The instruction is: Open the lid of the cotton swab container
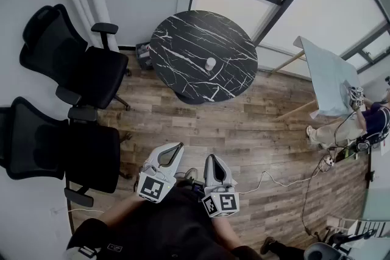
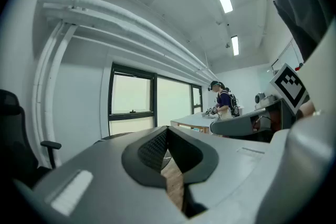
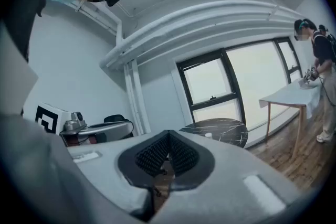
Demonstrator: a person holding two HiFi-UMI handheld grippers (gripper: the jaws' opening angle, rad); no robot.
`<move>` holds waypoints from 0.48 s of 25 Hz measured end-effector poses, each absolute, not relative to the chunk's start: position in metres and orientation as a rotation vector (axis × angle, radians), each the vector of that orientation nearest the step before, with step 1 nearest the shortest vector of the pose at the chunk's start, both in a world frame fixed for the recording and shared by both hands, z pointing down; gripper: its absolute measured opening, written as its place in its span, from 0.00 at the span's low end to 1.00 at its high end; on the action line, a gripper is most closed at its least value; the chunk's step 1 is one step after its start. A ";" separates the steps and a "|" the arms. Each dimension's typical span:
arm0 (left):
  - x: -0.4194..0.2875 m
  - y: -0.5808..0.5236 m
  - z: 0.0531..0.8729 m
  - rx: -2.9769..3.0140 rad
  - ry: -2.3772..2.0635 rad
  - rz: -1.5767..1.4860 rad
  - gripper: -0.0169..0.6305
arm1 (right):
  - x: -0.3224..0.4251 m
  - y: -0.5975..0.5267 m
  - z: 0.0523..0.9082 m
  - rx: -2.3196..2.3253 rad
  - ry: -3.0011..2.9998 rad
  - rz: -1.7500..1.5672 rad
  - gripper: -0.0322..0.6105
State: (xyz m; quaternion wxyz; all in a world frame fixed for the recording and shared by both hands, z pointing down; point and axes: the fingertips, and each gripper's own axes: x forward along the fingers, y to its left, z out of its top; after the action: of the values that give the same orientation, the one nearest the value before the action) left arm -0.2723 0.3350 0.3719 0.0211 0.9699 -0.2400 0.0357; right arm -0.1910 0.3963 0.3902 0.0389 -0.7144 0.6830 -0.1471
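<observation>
Jaws closed, empty on left gripper (image 1: 175,149) and right gripper (image 1: 211,160) (near body). Cotton swab container (image 1: 211,63) well ahead on table (image 1: 177,45); approach needed first.

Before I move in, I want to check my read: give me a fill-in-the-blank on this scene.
1. On the round black table stands a small ____ container.
2. The left hand-held gripper and the right hand-held gripper both have their jaws ____.
3. ____ black office chairs stand at the head view's left.
Missing words: white; shut; two.
</observation>
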 end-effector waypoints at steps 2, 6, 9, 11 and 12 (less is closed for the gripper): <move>-0.271 0.335 0.372 3.006 -0.744 0.107 0.02 | -0.190 0.396 0.389 -2.188 2.095 -0.451 0.04; -0.269 0.337 0.372 3.011 -0.741 0.099 0.02 | -0.189 0.397 0.387 -2.193 2.101 -0.441 0.04; -0.267 0.339 0.372 3.009 -0.741 0.102 0.02 | -0.189 0.398 0.387 -2.188 2.119 -0.432 0.04; -0.266 0.340 0.372 3.005 -0.744 0.104 0.02 | -0.188 0.398 0.386 -2.192 2.123 -0.428 0.04; -0.265 0.340 0.373 3.006 -0.745 0.107 0.02 | -0.186 0.399 0.386 -2.194 2.117 -0.431 0.04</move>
State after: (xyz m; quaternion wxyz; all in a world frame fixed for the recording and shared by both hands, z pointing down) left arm -0.2647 0.3401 0.3727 0.0213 0.9699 -0.2402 0.0345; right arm -0.1865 0.3989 0.3862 0.0313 -0.7121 0.6872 -0.1398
